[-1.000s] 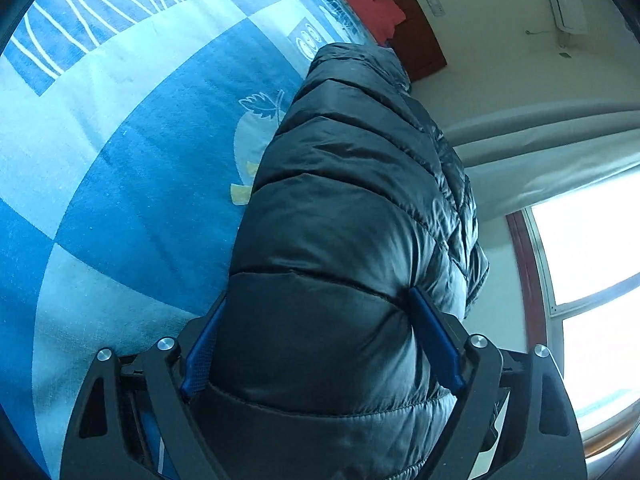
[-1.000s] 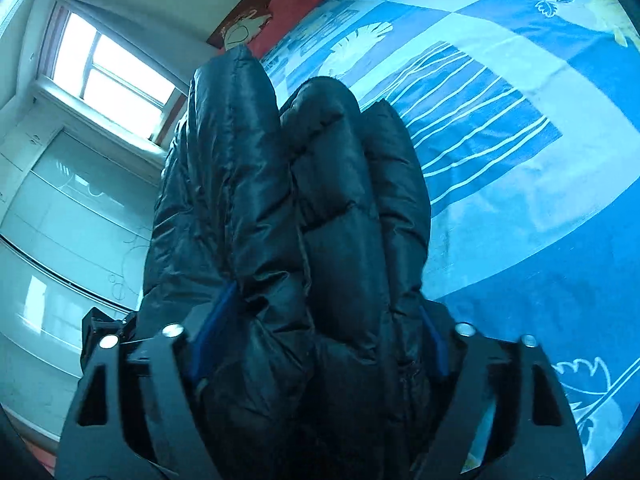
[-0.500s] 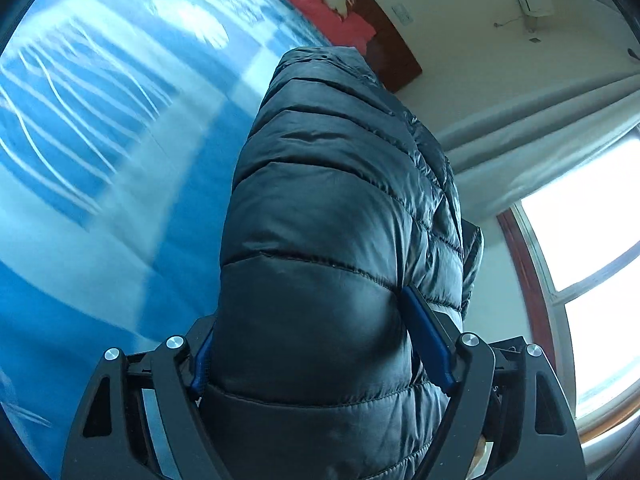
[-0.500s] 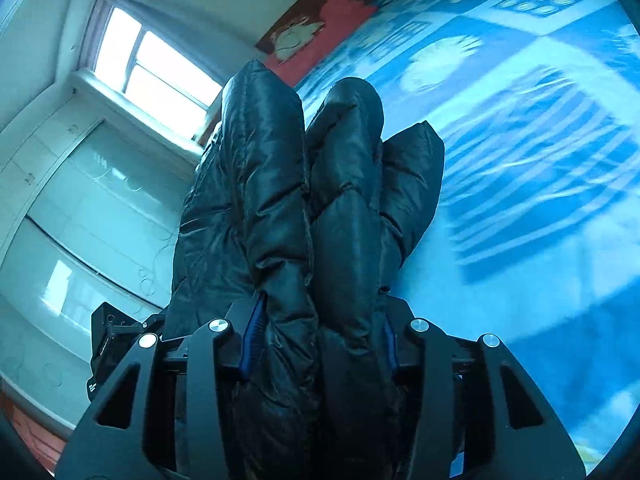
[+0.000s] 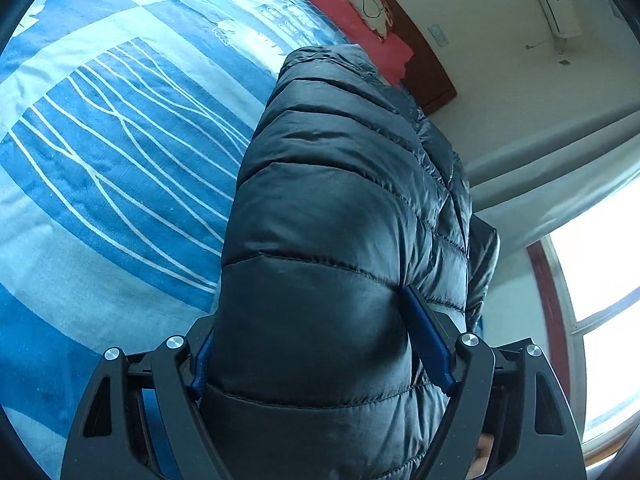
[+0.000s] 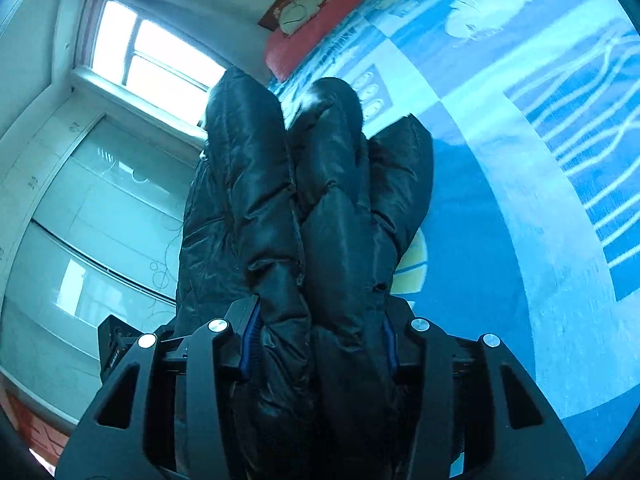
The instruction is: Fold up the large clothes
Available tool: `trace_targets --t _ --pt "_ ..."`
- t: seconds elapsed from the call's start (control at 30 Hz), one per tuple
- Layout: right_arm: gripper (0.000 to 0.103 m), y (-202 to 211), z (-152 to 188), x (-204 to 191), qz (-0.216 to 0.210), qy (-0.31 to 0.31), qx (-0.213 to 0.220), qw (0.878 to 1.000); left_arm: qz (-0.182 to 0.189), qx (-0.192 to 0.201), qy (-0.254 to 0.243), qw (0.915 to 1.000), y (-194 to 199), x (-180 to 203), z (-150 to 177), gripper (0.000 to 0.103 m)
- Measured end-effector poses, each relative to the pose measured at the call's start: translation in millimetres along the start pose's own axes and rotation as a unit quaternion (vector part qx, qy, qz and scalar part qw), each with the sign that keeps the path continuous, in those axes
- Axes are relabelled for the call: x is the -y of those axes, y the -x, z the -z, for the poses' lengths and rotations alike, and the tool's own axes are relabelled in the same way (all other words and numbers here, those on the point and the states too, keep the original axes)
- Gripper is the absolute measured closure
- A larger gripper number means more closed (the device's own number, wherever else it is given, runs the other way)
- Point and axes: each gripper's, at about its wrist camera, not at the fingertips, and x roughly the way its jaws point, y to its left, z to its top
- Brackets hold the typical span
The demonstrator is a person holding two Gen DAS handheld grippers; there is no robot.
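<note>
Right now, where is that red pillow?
The red pillow lies at the far end of the blue bedspread, against the dark headboard, beyond the black puffer jacket.

My right hand-held gripper [image 6: 320, 344] has squeezed the jacket [image 6: 312, 216] into a narrower bundle. Both hand-held grippers carried it across the bed [image 5: 100, 152]; the striped patch now lies beside it.

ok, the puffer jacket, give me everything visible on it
The black puffer jacket is glossy, quilted in stitched horizontal baffles, thick and padded. It is bunched into several layers and held above the blue patterned bedspread. The left gripper clamps a wide fold; the right gripper clamps a narrower bundle of three puffy folds. No zip or label shows.
</note>
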Motion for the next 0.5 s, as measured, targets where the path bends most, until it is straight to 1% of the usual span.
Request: trace_targets --t 0.17,0.4,0.5 --pt "0.054 -5 -2 4 0.004 -0.005 0.0 1.0 -0.007 0.003 -0.003 1.0 -3 -2 0 0.023" --pt "0.052 -6 3 11 0.001 -0.012 0.004 1.0 -0.009 0.004 -0.008 0.9999 -3 -5 2 0.022" --pt "0.052 -6 3 12 0.002 -0.012 0.005 1.0 -0.009 0.003 -0.007 0.9999 -10 -3 -2 0.022"
